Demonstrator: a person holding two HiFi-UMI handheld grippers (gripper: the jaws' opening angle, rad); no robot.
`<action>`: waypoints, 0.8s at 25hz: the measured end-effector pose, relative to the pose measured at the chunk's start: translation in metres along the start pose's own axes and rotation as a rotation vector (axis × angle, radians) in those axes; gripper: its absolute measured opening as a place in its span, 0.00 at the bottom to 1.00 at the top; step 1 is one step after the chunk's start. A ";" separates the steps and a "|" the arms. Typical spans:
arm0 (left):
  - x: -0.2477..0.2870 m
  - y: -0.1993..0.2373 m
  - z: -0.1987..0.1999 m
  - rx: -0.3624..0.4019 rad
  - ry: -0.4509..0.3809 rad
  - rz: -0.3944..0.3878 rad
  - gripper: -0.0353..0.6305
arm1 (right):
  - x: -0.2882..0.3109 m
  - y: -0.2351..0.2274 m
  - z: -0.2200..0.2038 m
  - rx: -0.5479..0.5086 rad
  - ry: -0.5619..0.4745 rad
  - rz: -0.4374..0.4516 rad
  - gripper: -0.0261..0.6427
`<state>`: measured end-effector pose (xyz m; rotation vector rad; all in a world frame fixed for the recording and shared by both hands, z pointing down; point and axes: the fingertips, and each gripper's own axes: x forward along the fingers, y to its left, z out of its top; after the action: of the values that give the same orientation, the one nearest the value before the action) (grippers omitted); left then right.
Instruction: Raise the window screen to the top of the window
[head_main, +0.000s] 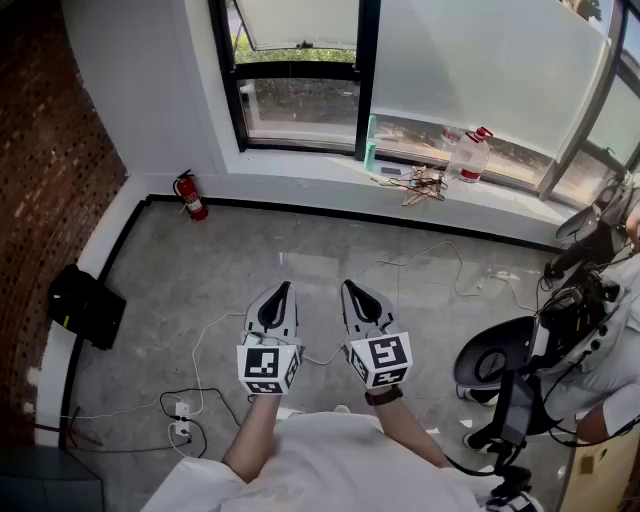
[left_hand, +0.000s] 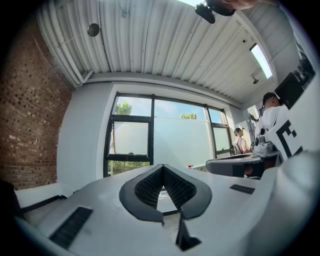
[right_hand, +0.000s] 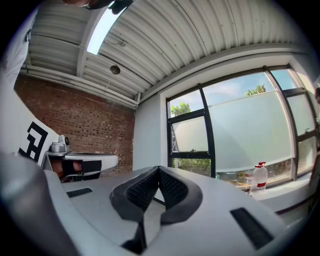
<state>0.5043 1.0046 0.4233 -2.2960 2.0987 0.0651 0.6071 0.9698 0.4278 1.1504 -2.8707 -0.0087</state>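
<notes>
The window (head_main: 365, 60) fills the far wall. A pale frosted screen (head_main: 480, 60) covers its wide pane down to a strip of clear glass above the sill; it also shows as the screen (left_hand: 180, 142) and the screen (right_hand: 250, 132) in the gripper views. At the left, a small sash is tilted open. My left gripper (head_main: 286, 288) and right gripper (head_main: 350, 287) are held side by side over the grey floor, well short of the window and pointing level at it. The left gripper (left_hand: 161, 167) and the right gripper (right_hand: 159, 169) are both shut, with nothing between the jaws.
The white sill (head_main: 330, 170) carries a teal bottle (head_main: 371, 142), clear bottles (head_main: 470, 155) and small clutter. A red fire extinguisher (head_main: 190, 195) stands by the left corner near a brick wall. A black bag (head_main: 88, 305) and a power strip (head_main: 182, 420) with cables lie on the floor. A person with equipment (head_main: 590, 330) stands at the right.
</notes>
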 end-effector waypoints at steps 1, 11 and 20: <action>0.003 -0.002 -0.001 -0.002 0.002 0.007 0.06 | 0.000 -0.009 0.001 0.001 0.000 -0.007 0.04; 0.016 -0.031 -0.017 -0.008 0.045 0.057 0.06 | -0.011 -0.050 -0.010 0.030 0.012 0.004 0.04; 0.006 0.010 -0.064 -0.047 0.125 0.146 0.06 | 0.020 -0.036 -0.040 0.058 0.073 0.048 0.04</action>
<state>0.4957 0.9944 0.4870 -2.2229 2.3484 -0.0270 0.6192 0.9304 0.4679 1.0667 -2.8512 0.1172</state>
